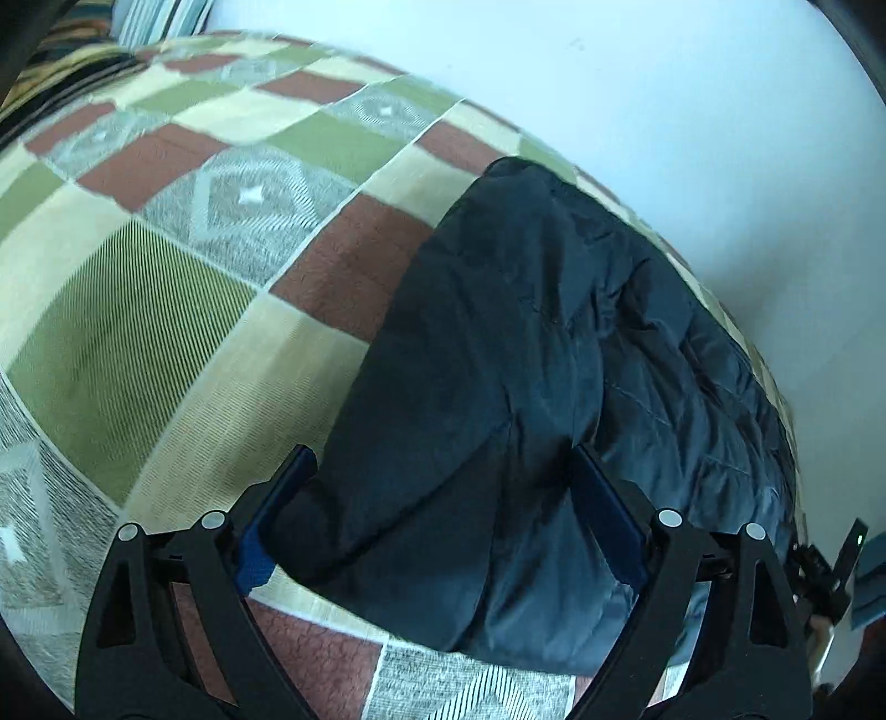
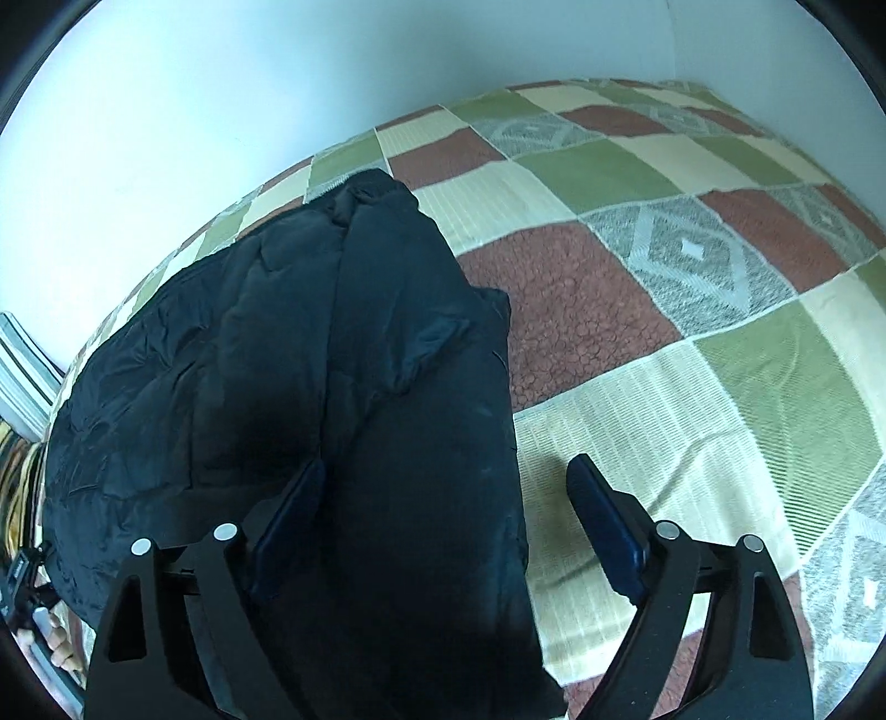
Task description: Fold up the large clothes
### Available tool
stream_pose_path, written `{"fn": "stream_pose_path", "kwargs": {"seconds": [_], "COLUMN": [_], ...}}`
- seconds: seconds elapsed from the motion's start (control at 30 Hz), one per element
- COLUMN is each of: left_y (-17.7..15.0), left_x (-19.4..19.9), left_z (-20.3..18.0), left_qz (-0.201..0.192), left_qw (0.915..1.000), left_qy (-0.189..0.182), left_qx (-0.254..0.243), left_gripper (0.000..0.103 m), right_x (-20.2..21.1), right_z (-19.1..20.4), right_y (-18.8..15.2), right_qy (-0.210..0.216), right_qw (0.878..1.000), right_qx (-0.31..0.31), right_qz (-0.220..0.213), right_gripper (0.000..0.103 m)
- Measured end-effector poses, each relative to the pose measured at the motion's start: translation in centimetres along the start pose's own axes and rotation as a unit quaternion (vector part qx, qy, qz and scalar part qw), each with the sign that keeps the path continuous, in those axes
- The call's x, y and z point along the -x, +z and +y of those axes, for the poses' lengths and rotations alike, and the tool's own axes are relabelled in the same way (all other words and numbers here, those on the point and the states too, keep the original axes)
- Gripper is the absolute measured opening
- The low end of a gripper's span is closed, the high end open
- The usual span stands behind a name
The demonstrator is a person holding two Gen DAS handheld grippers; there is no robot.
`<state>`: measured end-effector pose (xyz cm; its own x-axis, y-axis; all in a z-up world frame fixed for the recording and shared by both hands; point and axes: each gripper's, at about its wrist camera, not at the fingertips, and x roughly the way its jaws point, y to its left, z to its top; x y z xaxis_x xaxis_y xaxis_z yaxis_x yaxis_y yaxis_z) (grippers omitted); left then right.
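On a bed spread with a checked green, cream, rust and grey blanket (image 1: 183,332), a dark navy padded jacket (image 1: 498,360) is lying folded lengthwise beside a pale wall (image 1: 637,99). Left wrist view is showing striped cushions (image 1: 160,22) at the far corner and the other gripper's black frame at the right edge; right wrist view is instead showing fingers of a hand (image 2: 58,642) low on the left. Left gripper (image 1: 443,471) is standing wide open, jacket fabric lying between its blue pads, not pinched. Right gripper (image 2: 448,476) is standing equally wide, left pad over the jacket, right pad over bare blanket, gripping nothing.
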<state>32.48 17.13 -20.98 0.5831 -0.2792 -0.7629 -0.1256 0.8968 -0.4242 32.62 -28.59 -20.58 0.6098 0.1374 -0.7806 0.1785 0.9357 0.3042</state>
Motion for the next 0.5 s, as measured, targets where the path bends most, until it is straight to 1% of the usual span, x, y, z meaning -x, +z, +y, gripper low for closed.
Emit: {"fn": "stream_pose_path", "kwargs": {"seconds": [0.03, 0.07, 0.1, 0.17, 0.2, 0.23, 0.27, 0.3, 0.33, 0.37, 0.4, 0.47, 0.5], "left_y": [0.0, -0.1, -0.1, -0.3, -0.3, -0.3, -0.4, -0.4, -0.4, -0.5, -0.5, -0.6, -0.6], "left_x": [-0.2, -0.2, -0.3, -0.3, -0.3, -0.3, -0.2, -0.2, -0.1, 0.1, 0.2, 0.5, 0.7], "left_z": [0.0, -0.2, -0.3, -0.9, -1.0, -1.1, -1.2, -1.3, -1.4, -1.6, -1.9, -2.4, -2.6], "left_qz": [-0.001, -0.004, -0.006, -0.010, -0.011, -0.013, -0.014, -0.016, -0.019, -0.022, -0.025, -0.029, -0.030], "left_qw": [1.0000, 1.0000, 0.9999, 0.9996, 0.9995, 0.9995, 0.9995, 0.9994, 0.9994, 0.9992, 0.9988, 0.9981, 0.9978], "left_qy": [0.003, 0.008, 0.012, 0.019, 0.019, 0.016, 0.016, 0.016, 0.016, 0.016, 0.017, 0.020, 0.020], "left_qx": [0.003, 0.000, -0.006, -0.020, -0.023, -0.025, -0.024, -0.024, -0.026, -0.031, -0.039, -0.051, -0.056], "left_gripper": [0.091, 0.087, 0.082, 0.069, 0.064, 0.058, 0.053, 0.049, 0.040, 0.032, 0.029, 0.020, 0.019], "right_x": [-0.2, -0.4, -0.5, -0.6, -0.7, -0.6, -0.6, -0.6, -0.5, -0.5, -0.4, -0.1, 0.1], "right_z": [-0.2, -0.4, -0.4, -0.4, -0.1, 0.0, 0.2, 0.3, 0.5, 0.8, 1.1, 1.4, 1.5], "right_y": [0.0, -0.1, -0.2, -0.3, -0.3, -0.4, -0.5, -0.5, -0.6, -0.5, -0.5, -0.6, -0.6], "right_qy": [0.003, 0.007, 0.009, 0.005, 0.002, 0.003, 0.015, 0.031, 0.037, 0.039, 0.041, 0.042, 0.043], "right_qw": [1.000, 1.000, 1.000, 1.000, 1.000, 1.000, 1.000, 0.999, 0.999, 0.999, 0.999, 0.999, 0.999], "right_qx": [-0.003, -0.008, -0.011, -0.008, -0.004, -0.003, -0.004, -0.007, -0.013, -0.012, -0.011, -0.014, -0.015], "right_qz": [0.001, 0.003, 0.003, 0.003, 0.004, 0.005, 0.008, 0.012, 0.016, 0.016, 0.016, 0.013, 0.010], "right_gripper": [0.089, 0.090, 0.090, 0.090, 0.089, 0.084, 0.068, 0.057, 0.052, 0.045, 0.042, 0.033, 0.030]}}
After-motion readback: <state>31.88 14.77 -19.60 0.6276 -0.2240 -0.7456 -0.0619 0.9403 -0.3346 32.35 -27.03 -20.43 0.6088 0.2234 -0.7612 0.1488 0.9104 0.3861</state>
